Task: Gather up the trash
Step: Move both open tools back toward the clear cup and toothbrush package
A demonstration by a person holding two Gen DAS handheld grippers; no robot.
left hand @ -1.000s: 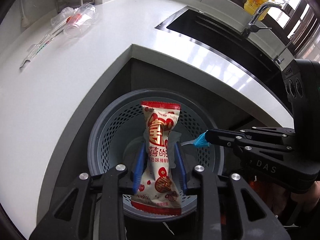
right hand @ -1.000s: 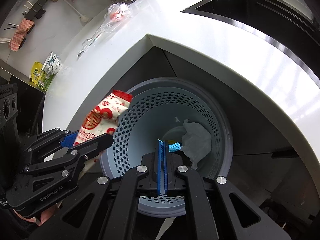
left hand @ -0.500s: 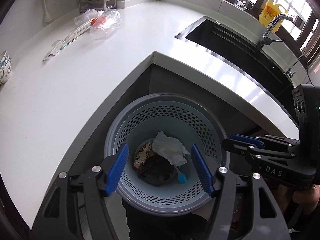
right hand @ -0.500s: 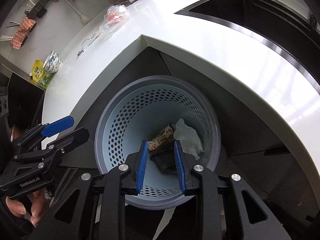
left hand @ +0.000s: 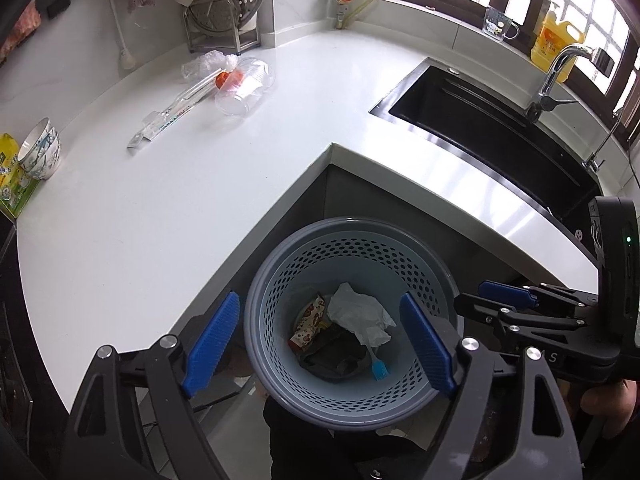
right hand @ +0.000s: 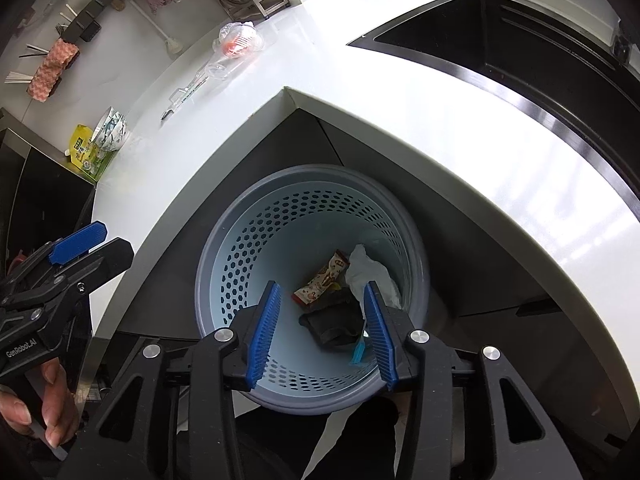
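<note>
A grey-blue perforated bin stands on the floor in the counter's inner corner. Inside lie a red-and-white snack wrapper, a crumpled white tissue, a dark object and a small blue brush. My left gripper is open and empty above the bin. My right gripper is open and empty above it too. On the counter lie clear plastic cups and a long clear wrapper.
A white L-shaped counter wraps around the bin. A black sink with a tap is at the right. A bowl and a yellow-green packet sit at the counter's left end. A dish rack stands at the back.
My left gripper let go of the snack wrapper and my right gripper let go of the blue brush; both now lie in the bin. Both grippers opened and rose away from the bin.
</note>
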